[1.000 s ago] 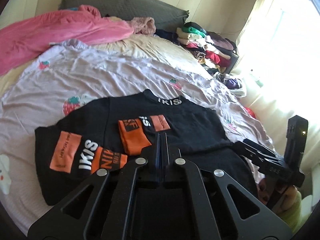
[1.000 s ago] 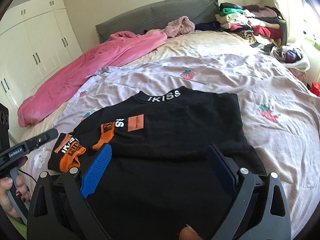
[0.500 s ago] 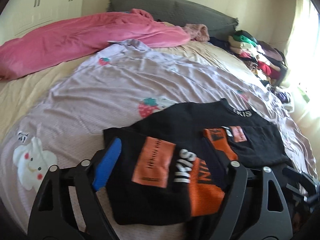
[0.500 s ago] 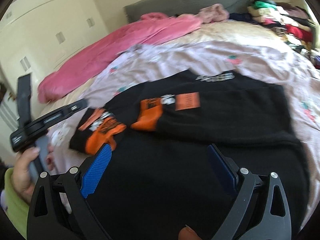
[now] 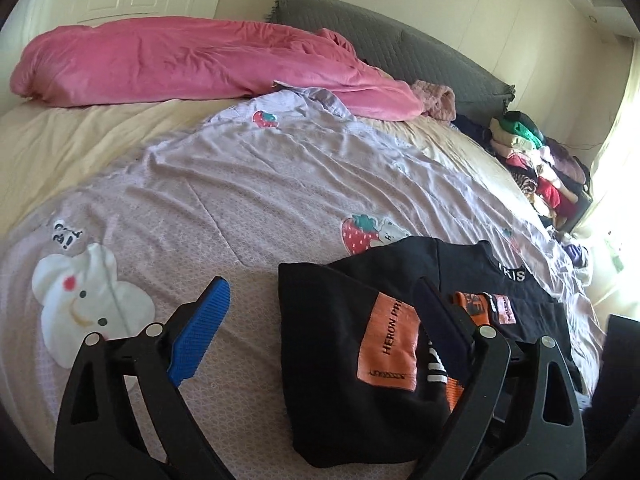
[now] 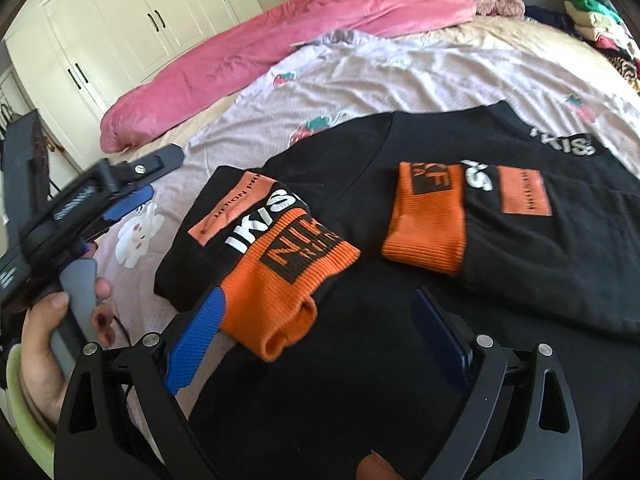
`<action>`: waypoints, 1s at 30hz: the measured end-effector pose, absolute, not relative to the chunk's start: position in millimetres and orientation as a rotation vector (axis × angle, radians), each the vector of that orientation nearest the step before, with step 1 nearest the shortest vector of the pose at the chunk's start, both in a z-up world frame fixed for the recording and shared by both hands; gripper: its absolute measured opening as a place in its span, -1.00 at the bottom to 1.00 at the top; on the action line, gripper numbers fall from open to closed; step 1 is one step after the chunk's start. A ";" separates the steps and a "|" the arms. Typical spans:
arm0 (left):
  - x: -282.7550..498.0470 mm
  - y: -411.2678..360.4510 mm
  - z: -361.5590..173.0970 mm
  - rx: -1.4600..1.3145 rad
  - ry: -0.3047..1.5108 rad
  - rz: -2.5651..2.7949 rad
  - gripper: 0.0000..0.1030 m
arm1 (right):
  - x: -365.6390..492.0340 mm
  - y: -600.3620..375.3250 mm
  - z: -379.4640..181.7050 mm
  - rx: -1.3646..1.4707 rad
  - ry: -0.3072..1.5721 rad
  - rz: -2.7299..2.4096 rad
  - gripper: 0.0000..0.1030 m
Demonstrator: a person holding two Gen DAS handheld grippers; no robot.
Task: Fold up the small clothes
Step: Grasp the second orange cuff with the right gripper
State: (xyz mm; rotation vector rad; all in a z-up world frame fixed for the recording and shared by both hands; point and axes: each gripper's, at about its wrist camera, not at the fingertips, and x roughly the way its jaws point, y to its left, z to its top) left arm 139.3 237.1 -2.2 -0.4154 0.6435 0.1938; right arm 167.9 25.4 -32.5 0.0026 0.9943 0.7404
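1. On lilac printed bedspread (image 5: 248,184), near its front edge: black sweatshirt (image 6: 460,280) lying flat, partly folded, both sleeves laid in across body.
2. Long axis running from hem close to right wrist camera up to collar lettering (image 6: 564,145) at far right; neck pointing away toward headboard side.
3. Left sleeve end bent back on itself, orange cuff (image 6: 280,280) pointing at camera, open mouth facing front edge; second orange cuff (image 6: 424,220) resting mid-chest, beside orange patch (image 6: 524,192).
4. Left gripper (image 5: 316,320): jaws wide, just been opening, blue pad (image 5: 200,332) over bare bedspread, other finger over folded sleeve edge, nothing pinched.
5. Same left gripper seen from right wrist view, held in hand (image 6: 52,352), hovering left of sleeve.
6. Right gripper (image 6: 316,340): jaws wide, straddling cuff tip and black fabric, pads not pressing.
7. Beyond: pink duvet (image 5: 192,64) rumpled along far side, grey headboard (image 5: 400,40), stacked clothes pile (image 5: 536,160) at far right; container under pile not discernible.
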 end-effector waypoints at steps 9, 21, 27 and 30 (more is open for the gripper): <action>137.2 239.2 -2.4 -0.430 0.635 0.184 0.67 | 175.1 41.7 -29.0 0.012 0.955 0.797 -0.64; 134.9 230.5 2.3 -0.408 0.607 0.142 0.67 | 193.0 -19.5 32.6 0.018 0.745 0.693 -0.91; 136.4 224.9 1.7 -0.384 0.610 0.121 0.67 | 211.4 -81.2 47.1 0.040 0.685 0.534 -0.91; 137.2 221.5 1.2 -0.371 0.615 0.116 0.67 | 216.4 -110.5 48.2 0.036 0.663 0.457 -0.91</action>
